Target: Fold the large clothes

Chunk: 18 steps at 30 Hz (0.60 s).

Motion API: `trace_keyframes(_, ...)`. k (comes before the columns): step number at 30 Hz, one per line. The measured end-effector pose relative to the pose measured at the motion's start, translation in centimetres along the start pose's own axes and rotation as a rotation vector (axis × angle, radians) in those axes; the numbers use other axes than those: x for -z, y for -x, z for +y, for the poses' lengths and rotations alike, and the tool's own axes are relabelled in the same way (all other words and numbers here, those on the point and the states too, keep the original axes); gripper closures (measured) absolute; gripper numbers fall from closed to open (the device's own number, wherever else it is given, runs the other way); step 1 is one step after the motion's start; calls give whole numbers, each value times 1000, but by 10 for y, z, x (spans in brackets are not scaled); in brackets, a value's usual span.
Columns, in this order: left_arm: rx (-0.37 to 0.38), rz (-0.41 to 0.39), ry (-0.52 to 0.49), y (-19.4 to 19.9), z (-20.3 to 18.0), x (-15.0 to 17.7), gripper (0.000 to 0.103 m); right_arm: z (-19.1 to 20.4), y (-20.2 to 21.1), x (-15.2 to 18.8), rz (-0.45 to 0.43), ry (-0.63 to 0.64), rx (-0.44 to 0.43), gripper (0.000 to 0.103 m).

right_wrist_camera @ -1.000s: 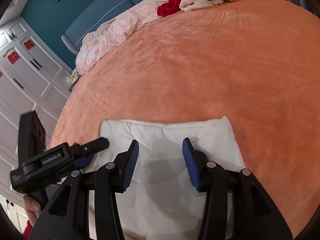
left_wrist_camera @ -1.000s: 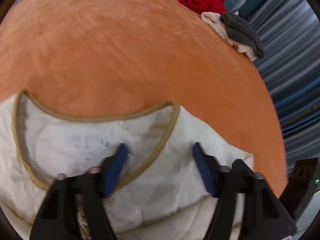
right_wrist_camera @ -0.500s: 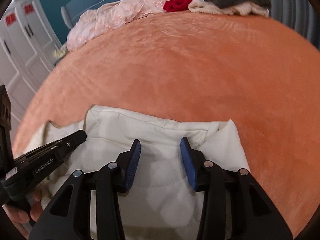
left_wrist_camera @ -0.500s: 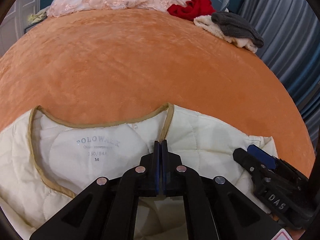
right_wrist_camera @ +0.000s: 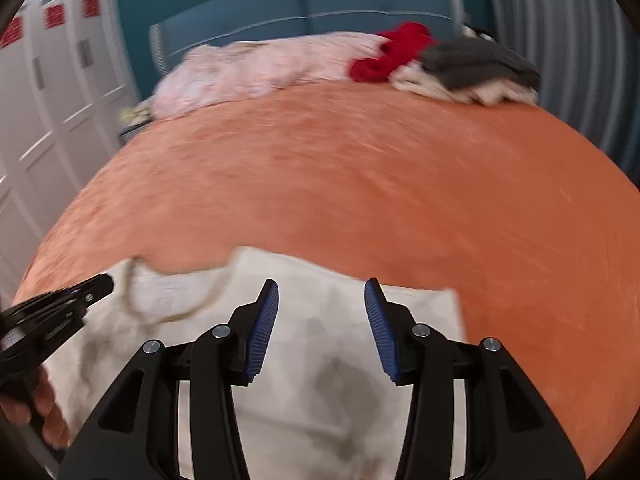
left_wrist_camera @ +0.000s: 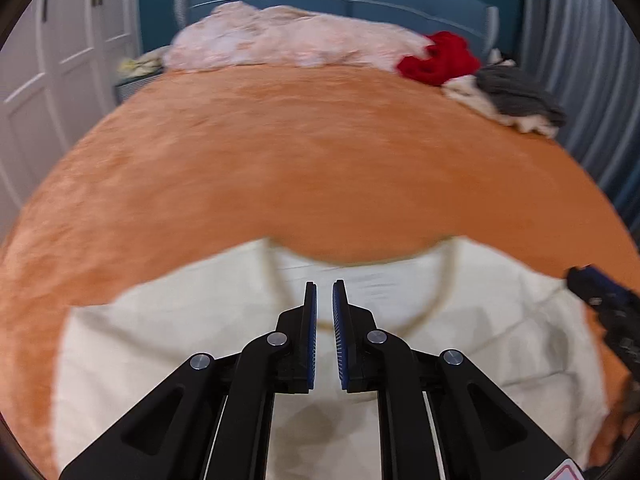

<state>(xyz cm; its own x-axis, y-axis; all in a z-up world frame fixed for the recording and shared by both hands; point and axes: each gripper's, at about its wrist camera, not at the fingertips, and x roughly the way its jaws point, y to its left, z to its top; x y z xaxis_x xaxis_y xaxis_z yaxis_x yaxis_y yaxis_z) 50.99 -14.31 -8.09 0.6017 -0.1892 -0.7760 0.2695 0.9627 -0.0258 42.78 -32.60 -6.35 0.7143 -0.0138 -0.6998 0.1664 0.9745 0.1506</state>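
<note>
The orange bedspread [left_wrist_camera: 320, 168] fills most of both views, and its wide middle lies bare between the near garment and the far heap. A teal headboard [right_wrist_camera: 304, 4] backs it, with white wardrobe doors [right_wrist_camera: 52, 112] along the left edge and grey curtains [left_wrist_camera: 580, 80] along the right. On the far side lie a pink cloth [left_wrist_camera: 288, 40], a red garment [left_wrist_camera: 440, 58] and a grey piece on a cream one [right_wrist_camera: 476, 66], all well apart from the work. The cream quilted jacket [left_wrist_camera: 168, 344] lies flat at the near edge of the bed, its tan-trimmed neckline [left_wrist_camera: 436, 304] curving toward the open orange. Motion blur smears the inside of the collar, so no label there can be read. Red markings sit on the upper wardrobe doors [right_wrist_camera: 54, 14], too blurred to read. The left gripper [left_wrist_camera: 324, 292] hangs over the jacket just below the neckline, its blue pads a narrow slit apart and parting, with nothing between them. The right gripper [right_wrist_camera: 321, 292] hangs over the jacket's right part, jaws spread with nothing between them. A hand [right_wrist_camera: 44, 412] shows at the lower left of the right view.
</note>
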Motion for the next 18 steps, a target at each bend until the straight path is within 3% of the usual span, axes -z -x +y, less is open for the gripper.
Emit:
trace_keyframes(3, -46, 56, 12, -14, 19, 8, 92, 34, -21, 6, 45, 65, -38, 64)
trace_keyframes(7, -47, 93, 3, -36, 22, 24, 92, 63, -61, 32, 148, 125, -60, 73)
trace_keyframes(13, -68, 66, -8, -55, 20, 32, 92, 45, -86, 41, 185, 63, -115, 76)
trace_keyframes(18, -43, 42, 65, -58, 34, 35, 93, 40, -87, 45, 148, 37, -77, 90)
